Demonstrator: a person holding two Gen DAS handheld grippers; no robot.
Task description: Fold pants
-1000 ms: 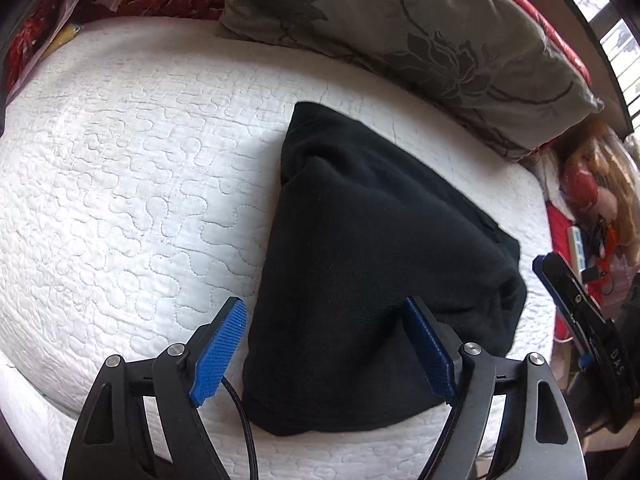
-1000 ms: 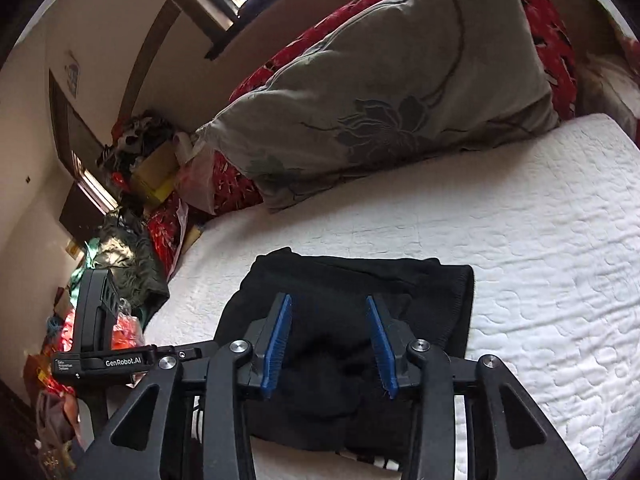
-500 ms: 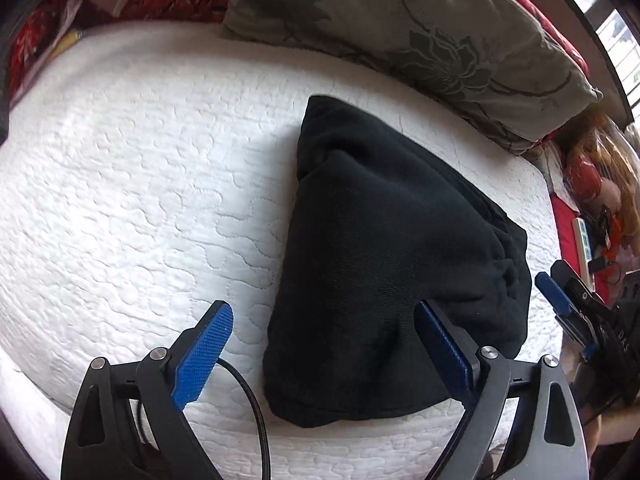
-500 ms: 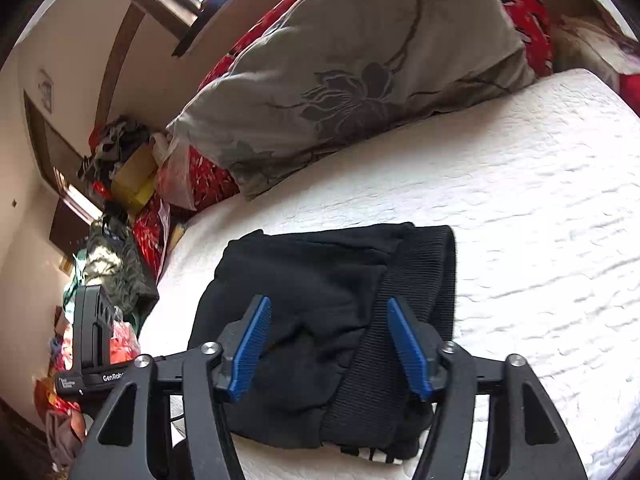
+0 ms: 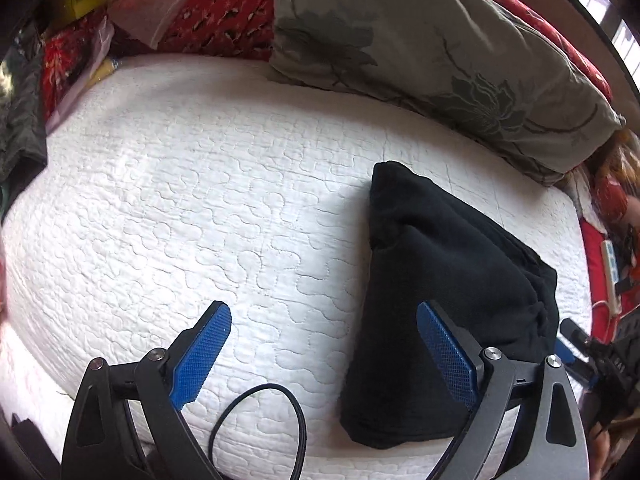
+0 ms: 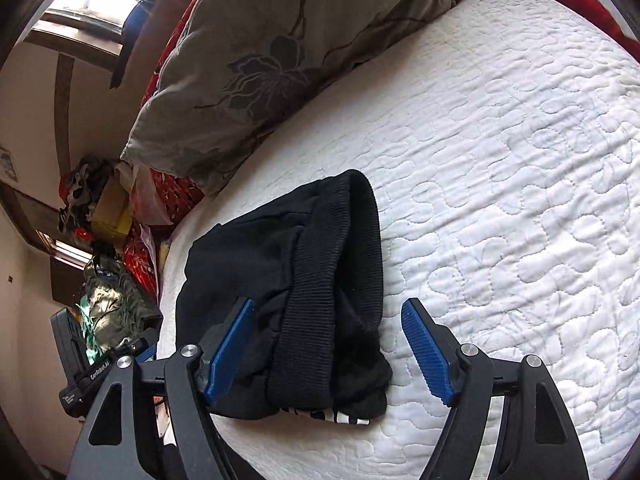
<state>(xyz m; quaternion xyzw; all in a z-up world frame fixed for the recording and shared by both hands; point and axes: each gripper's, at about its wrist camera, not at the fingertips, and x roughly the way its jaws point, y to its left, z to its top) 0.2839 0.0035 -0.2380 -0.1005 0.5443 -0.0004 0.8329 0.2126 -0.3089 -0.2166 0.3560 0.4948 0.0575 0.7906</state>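
The black pants (image 5: 452,280) lie folded into a compact bundle on the white quilted mattress (image 5: 200,200). In the right wrist view the pants (image 6: 280,248) show their ribbed waistband (image 6: 320,280) on top, with a bit of white print at the near edge. My left gripper (image 5: 323,316) hovers over the mattress just left of the bundle. Its jaws are opening and hold nothing; the right pad overlaps the bundle's edge without pressing. My right gripper (image 6: 327,306) straddles the waistband end. Its jaws are opening too, and the pads stand off the cloth.
A grey floral pillow (image 5: 440,40) lies along the far side of the bed, on red patterned bedding (image 5: 224,28). A black cable (image 5: 256,420) loops below the left gripper. Piled clothes and boxes (image 6: 104,216) sit beyond the bed's far end.
Both grippers' jaws spread wider. The right one let go of the pants, rolled and sank closer to them. The left one drew back and leftward, so the bundle now sits to its right.
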